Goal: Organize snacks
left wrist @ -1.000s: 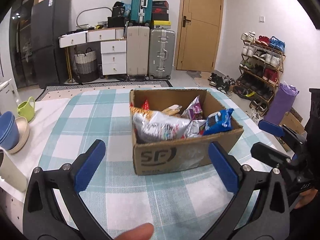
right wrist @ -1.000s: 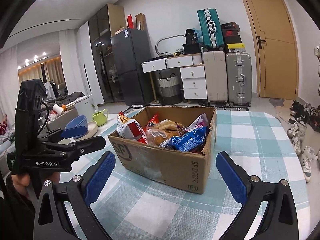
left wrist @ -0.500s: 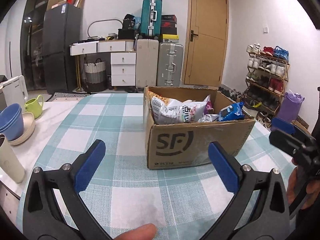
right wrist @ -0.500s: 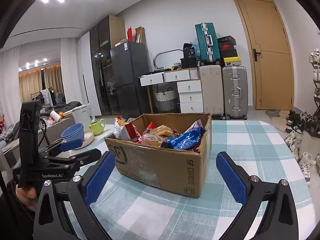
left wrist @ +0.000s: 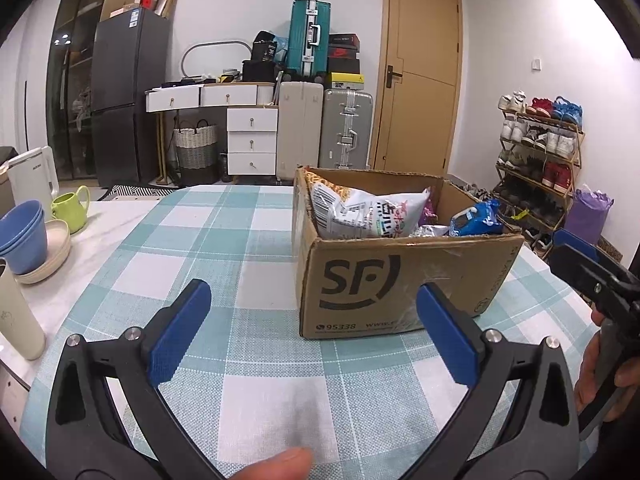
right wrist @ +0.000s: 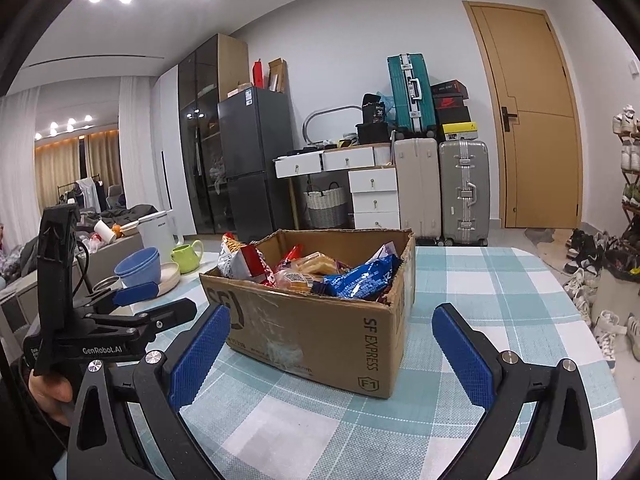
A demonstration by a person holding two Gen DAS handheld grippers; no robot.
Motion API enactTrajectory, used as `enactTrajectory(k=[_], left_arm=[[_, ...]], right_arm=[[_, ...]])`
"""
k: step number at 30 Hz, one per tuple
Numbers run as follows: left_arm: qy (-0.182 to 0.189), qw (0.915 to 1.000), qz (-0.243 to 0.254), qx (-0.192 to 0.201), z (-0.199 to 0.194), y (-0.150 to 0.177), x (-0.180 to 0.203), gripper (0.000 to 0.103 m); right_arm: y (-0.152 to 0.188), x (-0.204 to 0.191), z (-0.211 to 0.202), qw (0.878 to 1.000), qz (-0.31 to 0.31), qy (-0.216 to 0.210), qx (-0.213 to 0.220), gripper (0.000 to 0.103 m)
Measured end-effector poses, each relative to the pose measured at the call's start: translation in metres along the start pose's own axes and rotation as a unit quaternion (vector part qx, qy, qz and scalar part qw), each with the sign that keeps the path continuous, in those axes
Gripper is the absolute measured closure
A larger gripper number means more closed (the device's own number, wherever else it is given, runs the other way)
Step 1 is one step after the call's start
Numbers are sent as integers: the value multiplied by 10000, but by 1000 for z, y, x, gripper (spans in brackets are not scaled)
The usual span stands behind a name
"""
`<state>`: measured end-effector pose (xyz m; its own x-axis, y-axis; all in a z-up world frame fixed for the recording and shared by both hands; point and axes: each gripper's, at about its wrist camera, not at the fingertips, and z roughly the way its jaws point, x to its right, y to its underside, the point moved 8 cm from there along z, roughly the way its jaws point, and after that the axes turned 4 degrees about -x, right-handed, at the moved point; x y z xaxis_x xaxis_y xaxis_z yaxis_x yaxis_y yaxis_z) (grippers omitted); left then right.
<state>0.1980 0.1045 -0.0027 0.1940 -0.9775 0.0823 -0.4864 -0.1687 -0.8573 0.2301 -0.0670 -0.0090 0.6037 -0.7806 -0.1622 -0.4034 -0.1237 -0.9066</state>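
The left claw hangs low over the table with its blue pads spread wide and nothing between them. The right claw is likewise spread wide and holds nothing.

Just ahead of both claws, toward the table's right side, stands an open cardboard box on the checked cloth, its top flaps gone or folded out of sight. It is full of snack bags: a large white bag leans against the box's left wall, a blue bag lies near its right wall, and a red-and-white bag stands in its near-left corner in the right wrist view. The box front stands between the claws and the snacks.

In the left wrist view the right claw's blue tip shows at the table's right edge, just beside the box.

Along the table's left edge sit stacked blue bowls on a cream dish, a green mug, a white kettle and a cream bottle. The cloth between these and the box lies bare, as does the strip right of the box in the right wrist view.

Beyond the table are suitcases, white drawers, a fridge, a door and a shoe rack.
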Motion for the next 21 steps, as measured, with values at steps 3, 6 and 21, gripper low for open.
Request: enactTrajectory(k=[3,6,21], left_arm=[[-5,10000,-46,16,1,0,-1,1],[-5,10000,-67,3,4,1,-2,1],[-4,10000,-26,7,9,2,1,1]], right_arm=[[0,-4,1,10000,-84,31,-2,0],[-1,-5,-1,9998,-147,111,51,0],[1,-8,2,9998,-176,81,14,0]])
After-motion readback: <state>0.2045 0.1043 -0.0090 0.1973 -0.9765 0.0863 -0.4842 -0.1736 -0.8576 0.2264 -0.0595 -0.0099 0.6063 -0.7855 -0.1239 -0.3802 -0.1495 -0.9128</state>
